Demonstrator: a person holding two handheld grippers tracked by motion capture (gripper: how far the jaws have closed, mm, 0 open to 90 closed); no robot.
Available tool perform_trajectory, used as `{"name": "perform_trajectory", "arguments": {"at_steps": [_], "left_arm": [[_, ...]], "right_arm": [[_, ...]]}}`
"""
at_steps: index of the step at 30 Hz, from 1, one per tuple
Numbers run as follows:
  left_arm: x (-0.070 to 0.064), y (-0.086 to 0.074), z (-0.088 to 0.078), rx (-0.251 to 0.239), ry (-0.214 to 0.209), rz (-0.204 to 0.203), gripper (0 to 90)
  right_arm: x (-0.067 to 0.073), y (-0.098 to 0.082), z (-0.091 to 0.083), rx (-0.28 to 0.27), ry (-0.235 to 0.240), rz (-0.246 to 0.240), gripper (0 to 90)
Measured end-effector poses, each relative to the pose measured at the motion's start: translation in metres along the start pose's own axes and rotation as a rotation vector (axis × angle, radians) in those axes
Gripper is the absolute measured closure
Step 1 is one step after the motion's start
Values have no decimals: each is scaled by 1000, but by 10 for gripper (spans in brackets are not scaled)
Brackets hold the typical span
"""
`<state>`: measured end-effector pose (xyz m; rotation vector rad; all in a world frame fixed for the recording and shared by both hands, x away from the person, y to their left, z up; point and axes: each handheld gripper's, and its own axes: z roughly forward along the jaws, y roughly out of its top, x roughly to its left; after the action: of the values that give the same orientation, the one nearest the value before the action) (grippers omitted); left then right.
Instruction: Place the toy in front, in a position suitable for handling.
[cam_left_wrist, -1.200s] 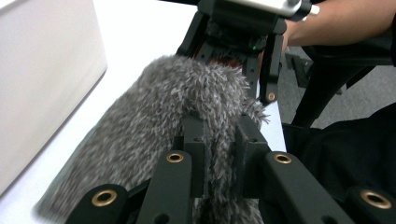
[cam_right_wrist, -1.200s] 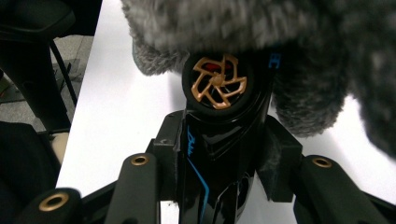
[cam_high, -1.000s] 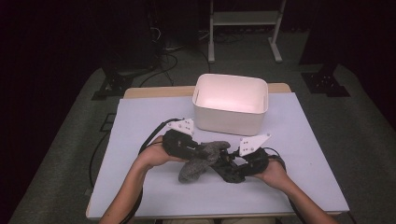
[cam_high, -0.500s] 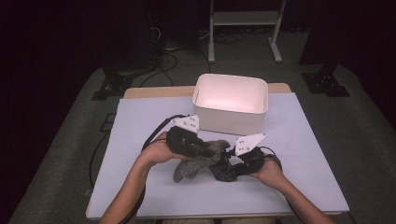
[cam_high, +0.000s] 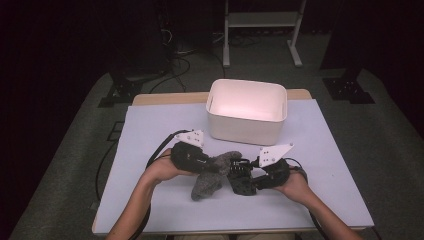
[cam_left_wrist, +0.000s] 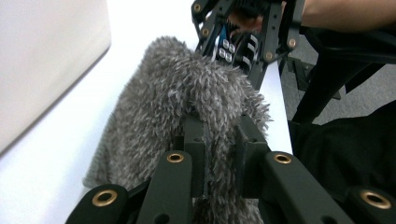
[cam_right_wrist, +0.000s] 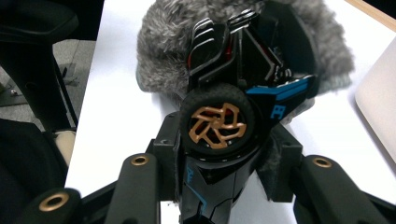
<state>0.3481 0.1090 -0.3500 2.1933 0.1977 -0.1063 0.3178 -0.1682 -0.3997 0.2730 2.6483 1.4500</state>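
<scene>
Grey fuzzy cloth (cam_high: 212, 175) sits mid-table on the pale sheet (cam_high: 150, 130), just in front of the white bin (cam_high: 246, 112). Left gripper (cam_high: 212, 167) comes in from the left w/ its jaws pinched tight on a fold of the cloth; in the left gripper view the fur (cam_left_wrist: 187, 107) bunches up btwn the two black pads. Right next to it, touching the cloth, is a black toy car (cam_high: 241, 179) w/ blue trim and a copper wheel (cam_right_wrist: 218, 122). Right gripper (cam_high: 250, 180) has its jaws clamped on the car's body, abt half-wide. Both hands low near the table's front edge, grippers pointing at each other.
</scene>
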Motion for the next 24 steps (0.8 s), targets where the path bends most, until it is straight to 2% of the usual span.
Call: {"name": "perform_trajectory", "arguments": {"at_steps": [3,6,9,13,16,18,21,24], "left_arm": [[-2,10,-3,-26,-10,17,790],[-9,28,-2,-41,-26,55,790],[-14,39,5,-4,-34,91,790],[-10,34,11,33,-23,80,790],[-5,21,12,32,-10,40,790],[-1,14,13,64,10,25,790],[0,10,13,52,2,10,790],[-3,17,10,41,-3,25,791]], "right_arm": [[1,2,2,7,-3,-13,558],[2,4,5,14,1,-19,558],[3,5,6,17,2,-24,559],[0,0,-2,3,-2,-5,557],[0,-5,-8,-6,-11,12,555],[-1,-7,-11,-6,-14,17,554],[-1,-8,-12,-10,-13,23,554],[-1,-8,-12,-9,-15,24,555]]}}
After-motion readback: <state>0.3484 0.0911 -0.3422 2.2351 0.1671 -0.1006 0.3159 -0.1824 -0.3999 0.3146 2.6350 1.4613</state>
